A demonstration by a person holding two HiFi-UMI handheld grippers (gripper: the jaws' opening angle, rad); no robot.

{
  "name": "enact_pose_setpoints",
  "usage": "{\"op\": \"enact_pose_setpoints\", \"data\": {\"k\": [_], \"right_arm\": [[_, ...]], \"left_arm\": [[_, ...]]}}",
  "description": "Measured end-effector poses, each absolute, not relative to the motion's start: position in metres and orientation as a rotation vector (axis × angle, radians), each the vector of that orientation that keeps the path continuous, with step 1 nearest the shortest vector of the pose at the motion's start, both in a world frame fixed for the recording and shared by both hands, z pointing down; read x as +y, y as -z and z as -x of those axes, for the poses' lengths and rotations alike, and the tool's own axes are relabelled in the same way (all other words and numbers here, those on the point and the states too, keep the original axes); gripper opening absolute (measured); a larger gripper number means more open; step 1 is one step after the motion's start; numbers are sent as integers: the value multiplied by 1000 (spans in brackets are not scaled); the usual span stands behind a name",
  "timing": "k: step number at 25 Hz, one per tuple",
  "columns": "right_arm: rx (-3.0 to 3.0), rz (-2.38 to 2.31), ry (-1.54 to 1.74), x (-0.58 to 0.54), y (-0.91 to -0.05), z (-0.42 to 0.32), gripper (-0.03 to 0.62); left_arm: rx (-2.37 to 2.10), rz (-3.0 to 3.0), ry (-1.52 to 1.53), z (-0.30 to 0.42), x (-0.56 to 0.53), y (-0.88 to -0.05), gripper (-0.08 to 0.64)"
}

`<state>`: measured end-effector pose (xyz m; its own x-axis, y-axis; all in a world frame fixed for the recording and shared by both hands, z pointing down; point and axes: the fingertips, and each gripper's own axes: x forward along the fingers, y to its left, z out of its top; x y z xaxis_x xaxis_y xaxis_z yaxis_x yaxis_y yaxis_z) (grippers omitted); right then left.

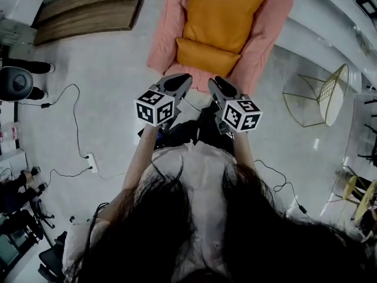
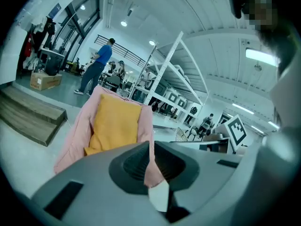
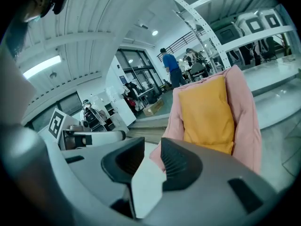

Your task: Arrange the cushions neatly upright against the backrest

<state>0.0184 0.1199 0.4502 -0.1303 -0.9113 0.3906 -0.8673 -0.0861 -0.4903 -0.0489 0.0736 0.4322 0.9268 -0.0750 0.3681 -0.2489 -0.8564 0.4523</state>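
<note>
A pink armchair (image 1: pixel 165 37) stands ahead of me on the pale floor. A large orange cushion (image 1: pixel 225 10) leans on its backrest, and a smaller orange cushion (image 1: pixel 206 56) lies across the seat front. Both grippers hang side by side short of the chair and touch nothing. My left gripper (image 1: pixel 185 77) is shut and empty; its pads meet in the left gripper view (image 2: pixel 150 147), with the orange cushion (image 2: pixel 115 124) beyond. My right gripper (image 1: pixel 218 82) is open, with a narrow gap between its pads (image 3: pixel 153 149) and nothing in it. The cushion (image 3: pixel 207 112) fills the chair (image 3: pixel 244 117) ahead.
Cables and a power strip (image 1: pixel 90 158) lie on the floor at left. Wooden steps (image 1: pixel 88 7) sit at the far left. A gold wire chair (image 1: pixel 321 96) stands at right, with white shelving behind. People (image 2: pixel 96 67) stand far back in the hall.
</note>
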Motion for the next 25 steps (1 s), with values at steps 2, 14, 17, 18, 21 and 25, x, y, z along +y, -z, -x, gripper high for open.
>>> {"op": "enact_pose_setpoints", "data": {"k": [2,14,17,18,21,25], "right_arm": [[2053,2033,1025,131,-450,-2,117],[2082,2094,1010,176,-434,48,115],[2100,2087,1005,180,-430,47,115],[2108,2083,1002,182,-428,46,115],[2131,2072,994,189,-424,49,115],[2189,2051,981,209,-424,49,115]], "left_arm": [[-207,-2576,-459,64,83,-432,41],[-145,-2574,-397,107,125,-420,41],[-151,-2595,-406,106,131,-416,41],[-156,-2601,-412,105,133,-415,41],[-172,-2610,-426,105,140,-413,41],[-185,-2609,-430,99,158,-413,41]]}}
